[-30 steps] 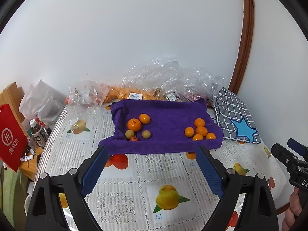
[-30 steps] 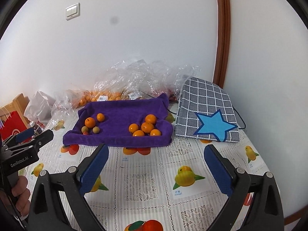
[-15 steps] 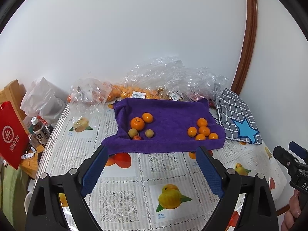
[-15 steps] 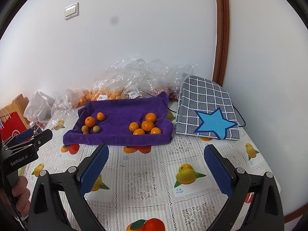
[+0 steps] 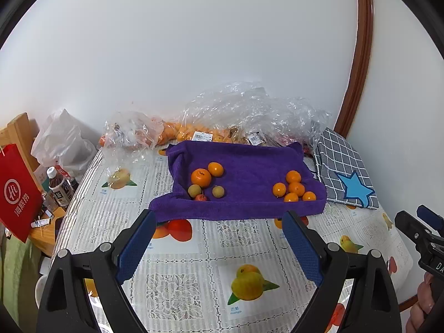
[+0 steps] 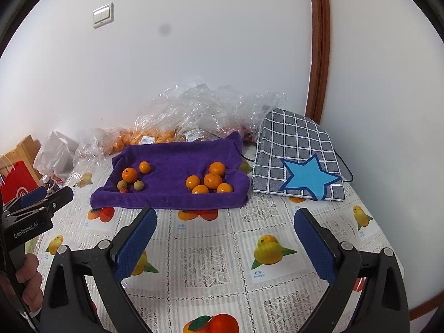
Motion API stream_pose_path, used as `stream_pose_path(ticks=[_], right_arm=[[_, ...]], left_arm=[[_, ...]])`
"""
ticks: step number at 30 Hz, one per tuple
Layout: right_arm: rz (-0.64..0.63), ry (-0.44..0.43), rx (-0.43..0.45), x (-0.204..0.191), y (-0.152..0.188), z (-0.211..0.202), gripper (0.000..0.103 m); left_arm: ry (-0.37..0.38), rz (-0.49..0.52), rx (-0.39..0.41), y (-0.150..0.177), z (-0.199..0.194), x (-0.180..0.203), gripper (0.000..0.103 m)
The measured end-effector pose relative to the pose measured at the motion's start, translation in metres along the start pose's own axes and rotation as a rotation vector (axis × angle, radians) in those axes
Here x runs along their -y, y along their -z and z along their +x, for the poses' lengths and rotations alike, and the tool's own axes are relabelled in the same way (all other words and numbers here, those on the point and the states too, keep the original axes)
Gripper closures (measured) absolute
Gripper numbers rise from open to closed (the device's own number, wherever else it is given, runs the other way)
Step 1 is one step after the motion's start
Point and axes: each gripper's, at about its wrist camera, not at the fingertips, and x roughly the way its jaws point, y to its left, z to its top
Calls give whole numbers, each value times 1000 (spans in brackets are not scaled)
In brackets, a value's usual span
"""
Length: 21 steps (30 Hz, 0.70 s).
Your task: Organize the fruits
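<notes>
A purple towel (image 5: 249, 163) (image 6: 177, 163) lies on the table near the wall. On its left part sit two oranges (image 5: 201, 177) (image 6: 130, 174), two small brownish fruits (image 5: 218, 191) (image 6: 138, 185) and a small red fruit (image 5: 201, 197). On its right part sits a cluster of several oranges (image 5: 294, 189) (image 6: 212, 181). My left gripper (image 5: 219, 245) is open and empty, above the tablecloth in front of the towel. My right gripper (image 6: 224, 245) is open and empty, also short of the towel.
Clear plastic bags with more oranges (image 5: 222, 122) (image 6: 194, 111) lie against the wall behind the towel. A grey checked cushion with a blue star (image 5: 347, 172) (image 6: 299, 158) lies at the right. A red bag (image 5: 16, 191) and bottles (image 5: 57, 188) stand left of the table.
Both grippers have drawn back and risen slightly, so the towel and fruit look a little smaller and farther. Both stay open. Nothing on the towel has moved.
</notes>
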Motion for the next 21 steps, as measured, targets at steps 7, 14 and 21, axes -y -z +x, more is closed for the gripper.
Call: stream_pose_path(ticks=[7, 14, 21], right_arm=[[2, -6, 3, -2, 0, -3, 5], [3, -14, 0, -3, 0, -4, 5], [12, -17, -2, -2, 1, -3, 5]], left_arm=[[3, 0, -1, 0, -1, 0, 11], [2, -2, -3, 0, -2, 0, 11], [1, -1, -1, 0, -2, 1, 11]])
